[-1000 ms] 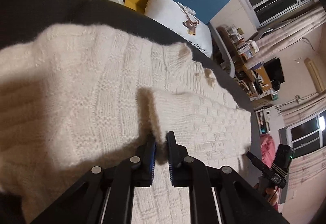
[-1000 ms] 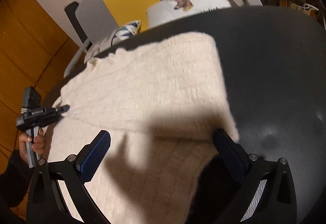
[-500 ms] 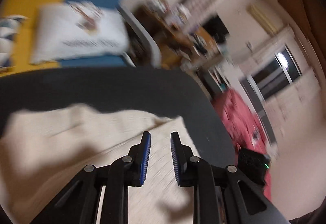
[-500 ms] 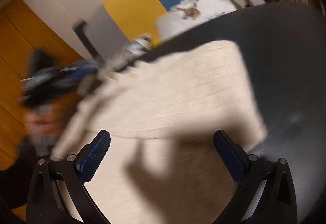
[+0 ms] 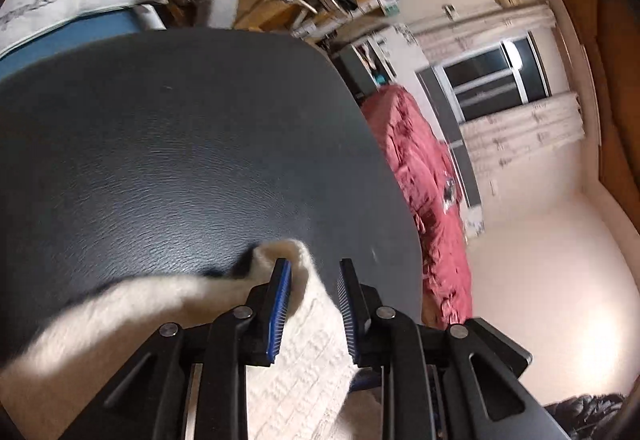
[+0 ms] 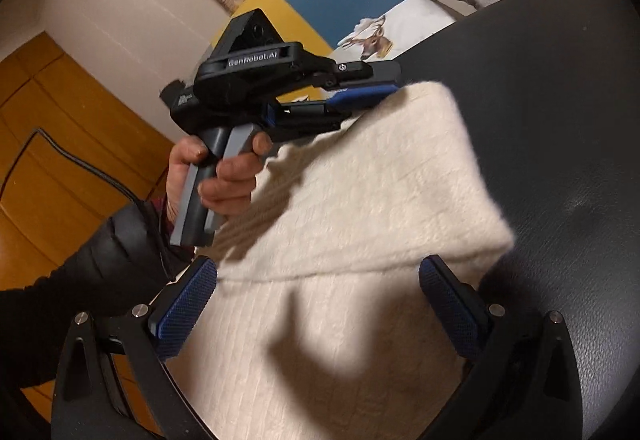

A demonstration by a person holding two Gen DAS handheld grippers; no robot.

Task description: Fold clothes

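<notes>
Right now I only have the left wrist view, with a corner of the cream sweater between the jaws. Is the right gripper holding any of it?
Observer: No. The right gripper is wide open over the sweater, gripping nothing.
Operator: Is the sweater folded?
Observer: Yes, one layer lies doubled over another; its edge runs across between the right jaws.
Operator: Where is my left gripper on it?
Observer: The left gripper, jaws opening, is at the folded layer's far corner.

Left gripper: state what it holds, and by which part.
Nothing gripped: the left gripper has its jaws opening, with the cream sweater and its folded corner loose between them.
</notes>
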